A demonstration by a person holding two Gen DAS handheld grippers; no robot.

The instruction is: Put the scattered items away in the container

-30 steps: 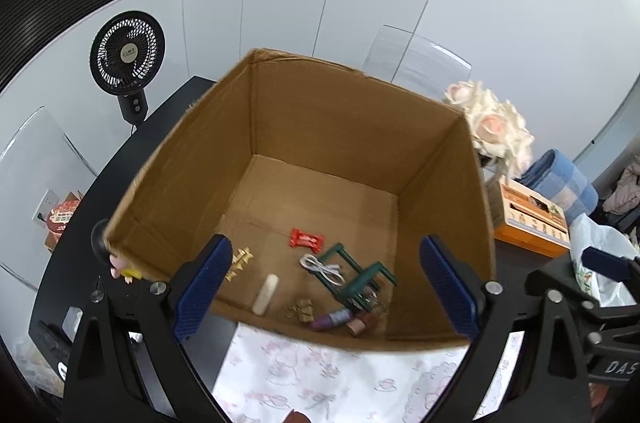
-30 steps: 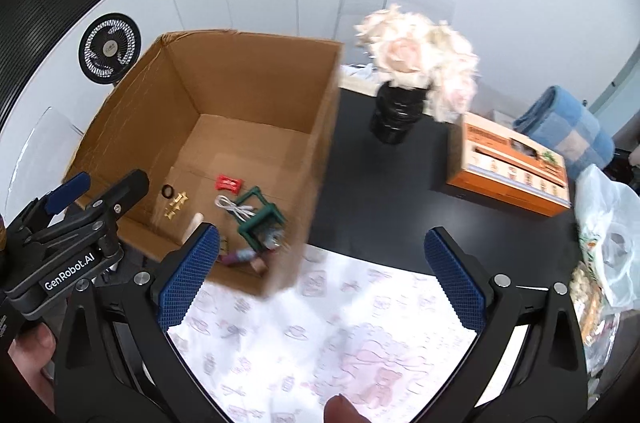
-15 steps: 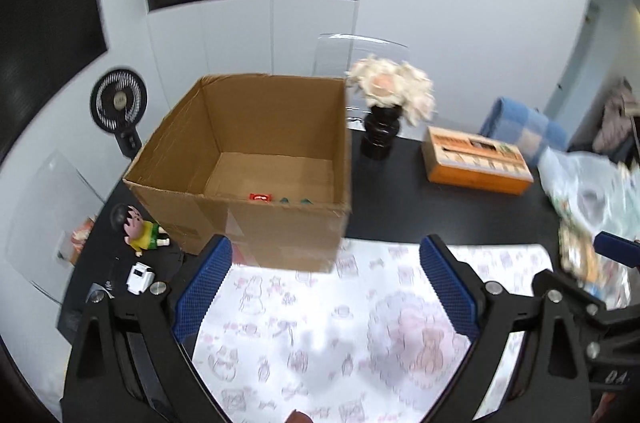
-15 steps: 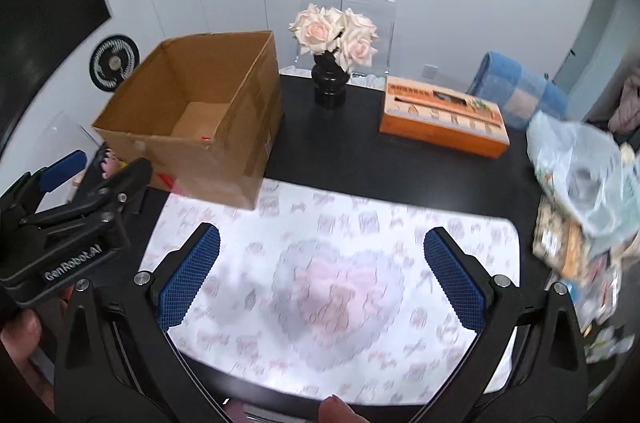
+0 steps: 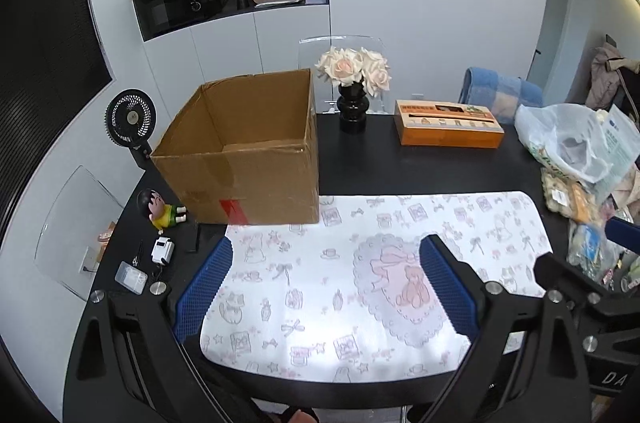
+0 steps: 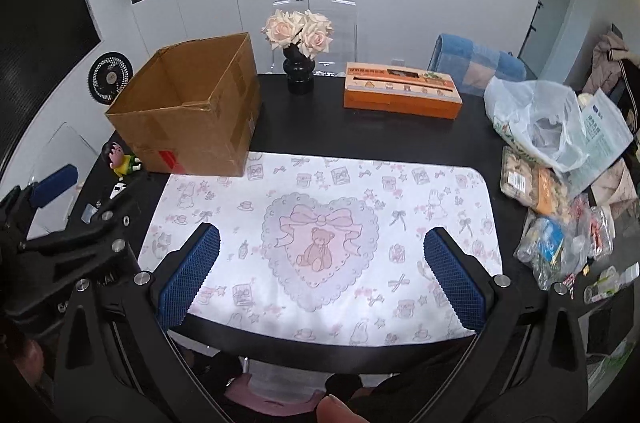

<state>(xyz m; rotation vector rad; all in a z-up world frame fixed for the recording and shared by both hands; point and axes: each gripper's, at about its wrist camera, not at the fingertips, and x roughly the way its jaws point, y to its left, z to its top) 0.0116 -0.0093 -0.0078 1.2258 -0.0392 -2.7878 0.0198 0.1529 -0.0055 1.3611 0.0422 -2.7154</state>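
Note:
An open brown cardboard box (image 5: 256, 179) (image 6: 192, 127) stands at the back left corner of a white mat with pink prints (image 5: 380, 271) (image 6: 328, 239). Its inside is hidden from both views. My left gripper (image 5: 326, 287) hangs open over the near part of the mat, nothing between its blue pads. My right gripper (image 6: 320, 275) is open too, above the mat's near edge, and holds nothing. The left gripper's body (image 6: 60, 243) shows at the left of the right wrist view.
Left of the box sit a cartoon figurine (image 5: 160, 209), a small white toy (image 5: 162, 251) and a clear case (image 5: 131, 277). Behind are a fan (image 5: 130, 119), a vase of roses (image 5: 354, 91) and an orange box (image 5: 448, 123). Bags and snack packs (image 6: 560, 159) crowd the right edge.
Both grippers have pulled back and up from over the box to the table's near side. The items inside the box, seen a second ago, are out of sight.

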